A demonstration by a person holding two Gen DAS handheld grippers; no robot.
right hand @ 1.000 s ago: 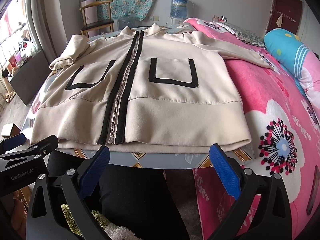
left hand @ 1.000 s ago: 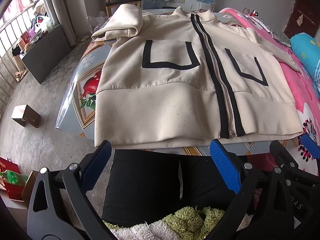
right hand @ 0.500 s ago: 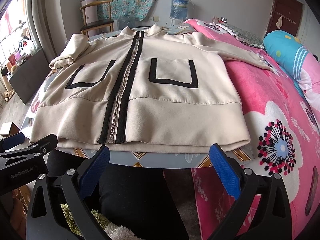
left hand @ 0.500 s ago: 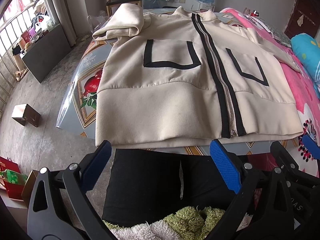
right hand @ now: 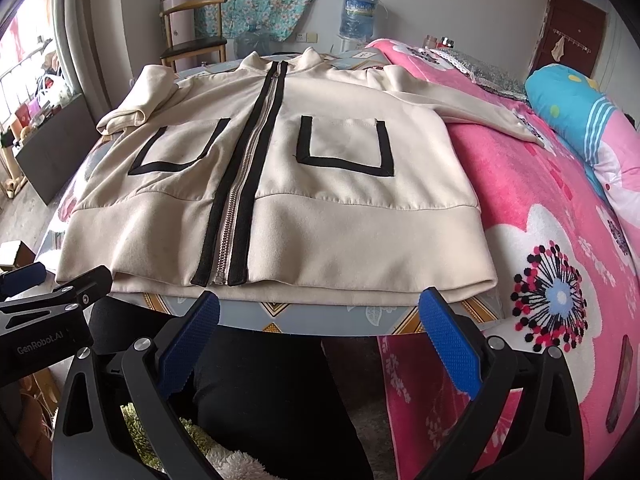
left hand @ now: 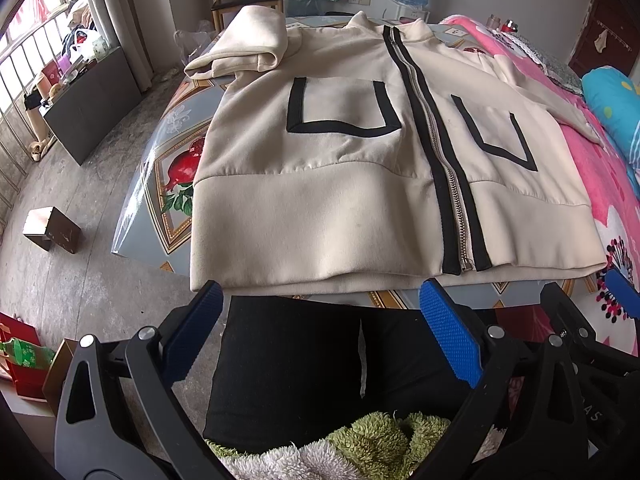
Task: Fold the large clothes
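A cream jacket [left hand: 312, 208] with black trim, a centre zip and two black-outlined pockets lies flat, front up, on a table; it also shows in the right wrist view [right hand: 340, 216]. Its left sleeve [left hand: 248, 48] is folded in a bunch at the far left. Its right sleeve [right hand: 460, 100] stretches onto the pink bed. My left gripper [left hand: 320, 308] is open and empty, just short of the hem's left part. My right gripper [right hand: 320, 312] is open and empty, just short of the hem's right part. The left gripper's side shows in the right wrist view [right hand: 48, 292].
The table [left hand: 160, 184] has a printed fruit cover. A pink flowered bed [right hand: 560, 260] adjoins it on the right, with a blue pillow [right hand: 580, 96]. A person's black-clad legs [left hand: 320, 368] are below the grippers. A chair [right hand: 192, 40], water bottle [right hand: 358, 12] and small box [left hand: 52, 230] stand around.
Both grippers have crept slightly forward toward the jacket's hem. The jacket has not moved and both grippers stay open.
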